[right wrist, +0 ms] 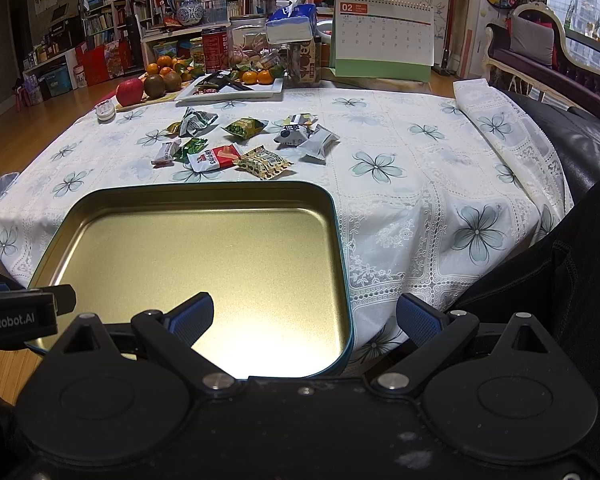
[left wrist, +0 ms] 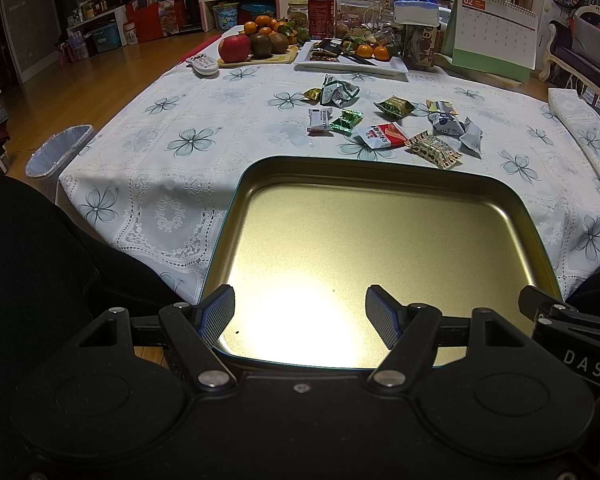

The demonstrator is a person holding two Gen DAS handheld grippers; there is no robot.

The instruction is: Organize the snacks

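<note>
In the left wrist view, the left gripper [left wrist: 300, 316] is seen at six o'clock with its jaws released and nothing between them, poised over the near end of an empty gold tin [left wrist: 380, 240] that rests on the desk [left wrist: 140, 184]. The snacks [left wrist: 384, 120] are scattered at twelve o'clock beyond the tin's far rim, a red-and-white packet [left wrist: 382, 135] and a spotted wrapper [left wrist: 434, 152] lying nearest it. In the right wrist view, the right gripper [right wrist: 304, 316] is likewise held at six o'clock, jaws released and empty, straddling the tin's right wall, with the snacks at eleven o'clock. No snack has yet been placed in the tin, so the task is judged to be at its start. A forward reach past the tin to one packet is called for next.
</note>
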